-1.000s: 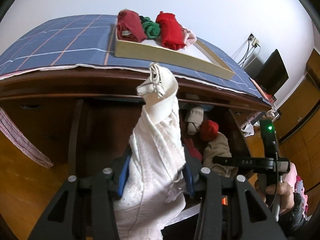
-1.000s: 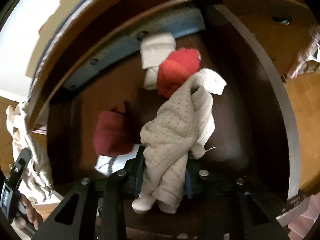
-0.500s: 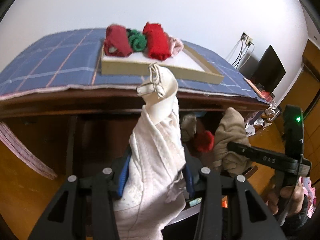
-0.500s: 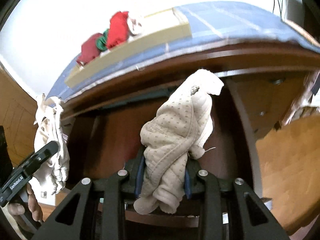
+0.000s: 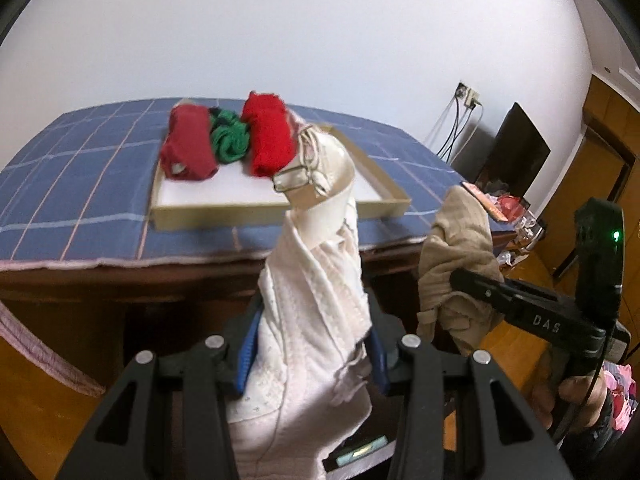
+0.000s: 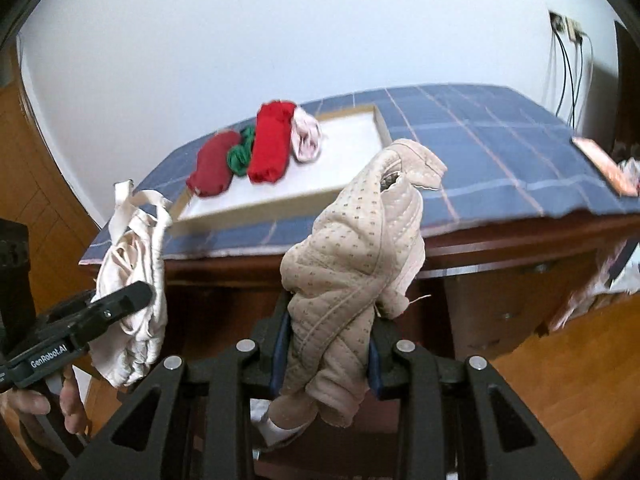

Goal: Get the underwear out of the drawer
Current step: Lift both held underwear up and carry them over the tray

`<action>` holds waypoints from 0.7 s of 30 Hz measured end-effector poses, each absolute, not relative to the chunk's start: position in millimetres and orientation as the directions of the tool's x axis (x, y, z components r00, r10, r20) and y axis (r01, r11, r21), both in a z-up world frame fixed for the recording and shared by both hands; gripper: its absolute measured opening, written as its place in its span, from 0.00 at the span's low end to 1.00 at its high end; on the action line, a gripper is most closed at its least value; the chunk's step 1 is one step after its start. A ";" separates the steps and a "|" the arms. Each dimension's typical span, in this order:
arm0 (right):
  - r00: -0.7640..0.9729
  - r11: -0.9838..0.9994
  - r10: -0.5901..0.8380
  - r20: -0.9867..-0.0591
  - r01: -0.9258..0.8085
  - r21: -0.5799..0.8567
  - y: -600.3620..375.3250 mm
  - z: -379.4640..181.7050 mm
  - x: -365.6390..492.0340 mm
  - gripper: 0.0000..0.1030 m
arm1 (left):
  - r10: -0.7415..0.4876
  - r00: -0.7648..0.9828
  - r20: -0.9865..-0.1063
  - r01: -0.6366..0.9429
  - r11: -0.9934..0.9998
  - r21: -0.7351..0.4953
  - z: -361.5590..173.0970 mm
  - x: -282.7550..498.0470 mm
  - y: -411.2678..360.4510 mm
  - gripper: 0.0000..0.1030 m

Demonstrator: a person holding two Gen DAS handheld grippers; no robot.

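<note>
Now both grippers are up in front of the desk, each with a catch. The left gripper (image 5: 312, 356) pinches a white lacy piece of underwear (image 5: 312, 320), which stands up between its fingers. The right gripper (image 6: 326, 354) clamps a beige dotted piece (image 6: 356, 272). On the blue checked cloth (image 5: 80, 184) sits a tray (image 5: 280, 216) holding rolled red and green garments (image 5: 228, 140).
</note>
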State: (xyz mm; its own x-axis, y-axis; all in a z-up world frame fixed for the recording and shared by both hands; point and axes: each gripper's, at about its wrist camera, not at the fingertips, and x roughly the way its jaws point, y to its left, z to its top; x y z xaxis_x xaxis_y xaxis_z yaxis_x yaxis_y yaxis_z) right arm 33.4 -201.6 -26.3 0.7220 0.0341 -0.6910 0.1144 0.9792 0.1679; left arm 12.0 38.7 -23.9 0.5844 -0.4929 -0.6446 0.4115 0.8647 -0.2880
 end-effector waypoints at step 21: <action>0.827 0.997 0.061 -0.559 -0.023 0.073 -228.1 46.8 144.3 0.32 | -0.552 0.622 -0.555 0.431 0.833 -0.347 22.8 116.7 -9.1 0.42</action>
